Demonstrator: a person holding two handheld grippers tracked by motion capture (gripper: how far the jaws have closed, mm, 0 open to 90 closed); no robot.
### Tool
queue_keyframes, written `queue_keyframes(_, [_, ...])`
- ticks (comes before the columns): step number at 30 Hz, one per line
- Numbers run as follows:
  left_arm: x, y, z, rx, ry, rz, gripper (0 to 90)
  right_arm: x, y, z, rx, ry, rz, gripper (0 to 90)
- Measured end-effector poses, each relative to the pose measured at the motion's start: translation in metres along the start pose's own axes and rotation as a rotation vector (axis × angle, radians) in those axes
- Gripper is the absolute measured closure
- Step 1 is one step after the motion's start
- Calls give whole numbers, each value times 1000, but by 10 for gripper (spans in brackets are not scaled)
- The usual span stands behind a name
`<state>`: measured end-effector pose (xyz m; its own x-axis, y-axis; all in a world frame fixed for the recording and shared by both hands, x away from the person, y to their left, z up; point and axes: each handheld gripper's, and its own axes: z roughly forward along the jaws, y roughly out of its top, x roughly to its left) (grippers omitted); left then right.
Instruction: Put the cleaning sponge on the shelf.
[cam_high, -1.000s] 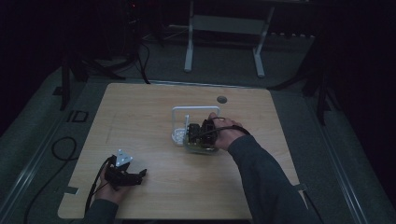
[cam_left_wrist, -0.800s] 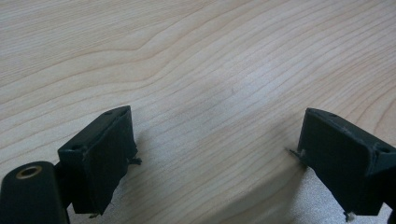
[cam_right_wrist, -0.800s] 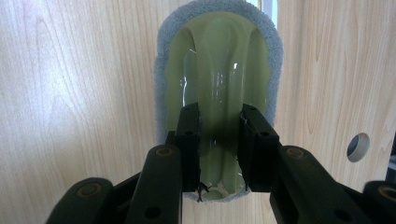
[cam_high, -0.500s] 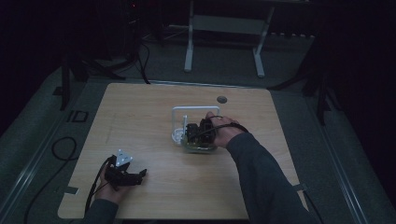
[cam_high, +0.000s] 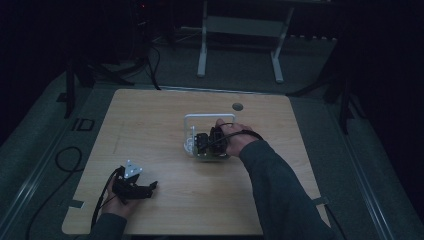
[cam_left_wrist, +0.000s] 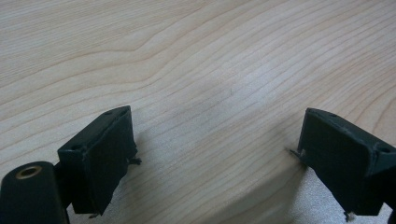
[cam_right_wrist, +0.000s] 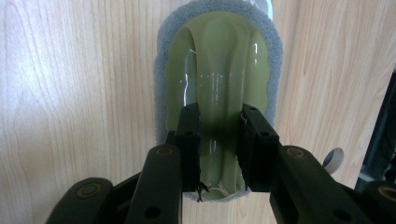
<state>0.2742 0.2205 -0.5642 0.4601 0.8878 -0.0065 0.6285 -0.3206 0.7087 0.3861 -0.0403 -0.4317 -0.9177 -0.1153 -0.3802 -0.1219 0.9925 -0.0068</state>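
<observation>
At a pale wooden table (cam_high: 150, 125), a person works with a two-jaw gripper in each hand. The right gripper (cam_right_wrist: 219, 140) is clamped on the raised olive-green handle (cam_right_wrist: 219, 84) of a scrubbing pad, its black jaws pressing that ridge from both sides; the pad's grey sponge rim (cam_right_wrist: 161, 93) lies flat on the wood. From the high view, the right gripper (cam_high: 207, 144) sits near the middle of the table, a little to the right, just in front of a white frame-like stand (cam_high: 202, 118) — the pad itself is too small and dark there to make out. The left gripper (cam_high: 135, 187) rests at the near left of the table, well apart from the right one. In the left gripper view, its jaws stand wide and released, with only bare wood grain (cam_left_wrist: 210, 93) between them — nothing grasped.
</observation>
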Motion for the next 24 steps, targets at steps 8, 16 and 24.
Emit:
queue_keyframes(8, [0, 0, 0, 0, 0, 0, 110, -2, 2, 3, -14, -9, -11, 716])
queue_keyframes(16, [0, 0, 0, 1, -1, 0, 110, -3, 3, 6, -16, -20, -12, 716])
queue_keyframes(24, [0, 0, 0, 1, 0, 0, 110, -6, 4, 9, -17, -38, -14, 716])
